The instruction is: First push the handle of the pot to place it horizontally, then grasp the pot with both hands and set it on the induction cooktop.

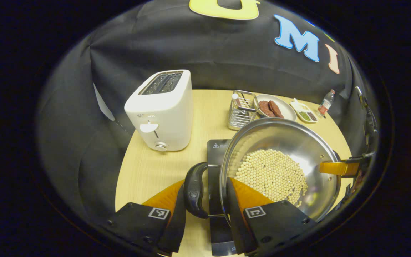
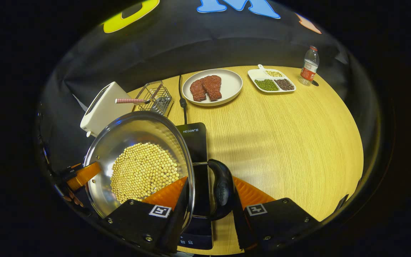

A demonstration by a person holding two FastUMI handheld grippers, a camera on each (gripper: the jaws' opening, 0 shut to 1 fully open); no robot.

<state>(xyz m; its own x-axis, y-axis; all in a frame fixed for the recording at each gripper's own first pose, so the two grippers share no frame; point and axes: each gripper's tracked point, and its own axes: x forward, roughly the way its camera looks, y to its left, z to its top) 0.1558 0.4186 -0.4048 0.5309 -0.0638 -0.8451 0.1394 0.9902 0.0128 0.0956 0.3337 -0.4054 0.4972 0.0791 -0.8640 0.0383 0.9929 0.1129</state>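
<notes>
A steel pot [image 1: 280, 139] [image 2: 134, 128] with soybeans [image 1: 271, 173] [image 2: 143, 171] in its bottom hangs over the black induction cooktop [image 1: 216, 146] [image 2: 194, 139]; I cannot tell whether it touches it. My left gripper [image 1: 205, 180] is shut on one black side handle [image 1: 194, 191], with one finger outside the handle and the other inside the pot's rim. My right gripper [image 2: 209, 178] is shut the same way on the opposite handle [image 2: 222, 189]. Each gripper shows at the pot's far rim in the other's view, the right gripper [image 1: 337, 167] and the left gripper [image 2: 84, 173].
On the wooden table [image 2: 291, 142] stand a white toaster [image 1: 161, 110] [image 2: 100, 107], a wire rack [image 1: 241, 110] [image 2: 155, 96], a plate [image 2: 232, 85] with two meat patties, a divided dish [image 2: 271, 84] of beans and a bottle [image 2: 309, 66]. The cooktop's cord [image 2: 182, 96] runs to the back.
</notes>
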